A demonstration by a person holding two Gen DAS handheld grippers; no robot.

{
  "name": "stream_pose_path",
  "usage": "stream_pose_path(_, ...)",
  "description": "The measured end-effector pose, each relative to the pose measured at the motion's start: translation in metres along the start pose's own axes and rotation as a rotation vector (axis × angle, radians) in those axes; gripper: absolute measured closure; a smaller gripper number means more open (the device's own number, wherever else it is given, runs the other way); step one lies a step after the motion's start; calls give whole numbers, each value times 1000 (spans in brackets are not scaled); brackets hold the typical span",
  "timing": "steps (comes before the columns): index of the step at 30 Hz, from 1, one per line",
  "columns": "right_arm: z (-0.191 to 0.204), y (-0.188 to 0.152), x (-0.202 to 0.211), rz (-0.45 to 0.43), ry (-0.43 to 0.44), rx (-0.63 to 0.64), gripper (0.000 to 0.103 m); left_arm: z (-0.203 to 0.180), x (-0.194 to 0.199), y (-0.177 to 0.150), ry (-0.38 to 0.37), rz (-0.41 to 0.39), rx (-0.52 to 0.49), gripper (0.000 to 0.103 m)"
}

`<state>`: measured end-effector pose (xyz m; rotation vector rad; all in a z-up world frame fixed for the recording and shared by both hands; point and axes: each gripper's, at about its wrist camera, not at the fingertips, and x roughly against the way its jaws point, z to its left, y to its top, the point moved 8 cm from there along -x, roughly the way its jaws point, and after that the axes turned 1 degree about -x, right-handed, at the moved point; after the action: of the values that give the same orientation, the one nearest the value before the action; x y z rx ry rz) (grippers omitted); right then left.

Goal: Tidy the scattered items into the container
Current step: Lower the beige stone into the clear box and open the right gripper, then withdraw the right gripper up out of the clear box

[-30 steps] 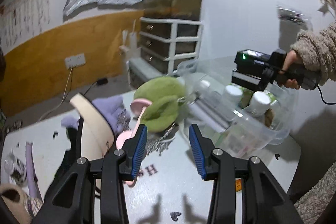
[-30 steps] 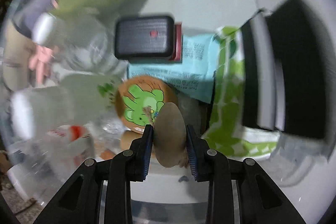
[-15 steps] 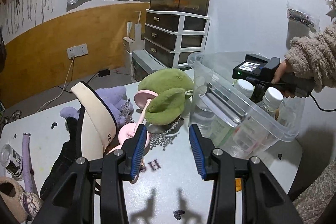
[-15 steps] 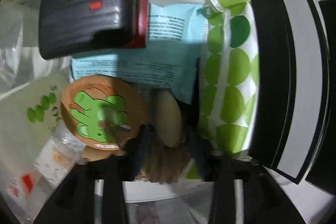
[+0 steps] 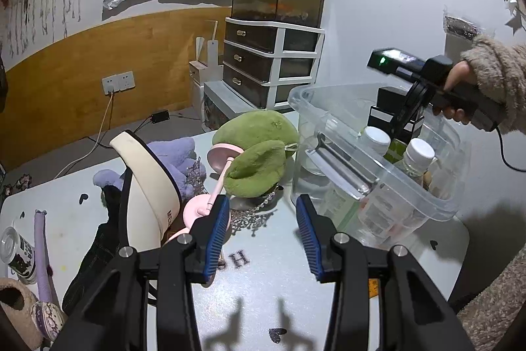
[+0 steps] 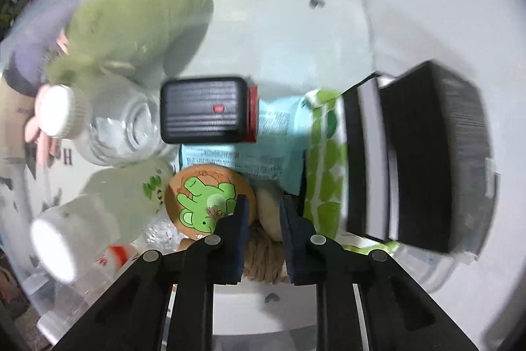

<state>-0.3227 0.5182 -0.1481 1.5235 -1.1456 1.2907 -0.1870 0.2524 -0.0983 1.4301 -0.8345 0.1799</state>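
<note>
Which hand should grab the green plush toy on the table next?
Left. The left hand-held gripper is open and empty just before the green plush toy; the right hand-held gripper is over the clear plastic bin.

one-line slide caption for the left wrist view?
Open left hand-held gripper hovers over cluttered table; right hand-held gripper reaches into clear bin.

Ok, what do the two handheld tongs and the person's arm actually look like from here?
Left tongs: black plastic linkage arms with silver screws and blue ribbed pads. Right tongs: the same black build with darker blue pads; the left wrist view shows its black pistol-style handle, a green light on top and a black cable trailing behind. The right hand wears a fuzzy beige sleeve.
</note>
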Motion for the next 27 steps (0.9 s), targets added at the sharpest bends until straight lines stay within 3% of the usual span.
stream_pose_path(2, 4, -1, 16, -42, 4, -50, 83, -1, 6, 3, 16, -18, 17, 11)
stream_pose_path(4, 3, -11, 33, -92, 31, -112, 66, -3, 13, 7, 17, -54, 35, 7)
stream_pose_path(5, 4, -15, 40, -121, 44, -134, 32, -5, 15, 9, 13, -52, 42, 6)
stream_pose_path(6, 6, -18, 45, -145, 45, -149, 9, -6, 15, 10, 17, -45, 45, 2)
stream_pose_path(10, 6, -24, 62, -264, 26, -201, 6, -8, 18, 12, 64, -46, 52, 0)
stream_pose_path(11, 7, -30, 67, -295, 45, -225, 0, -10, 20, 13, 63, -48, 53, 0)
stream_pose_path(19, 15, -72, 89, -523, 88, -380, 0, -24, 35, 20, 47, -59, 45, 0)
stream_pose_path(27, 29, -110, 131, -767, 120, -395, 0, -30, 50, 21, 56, -53, 52, 0)
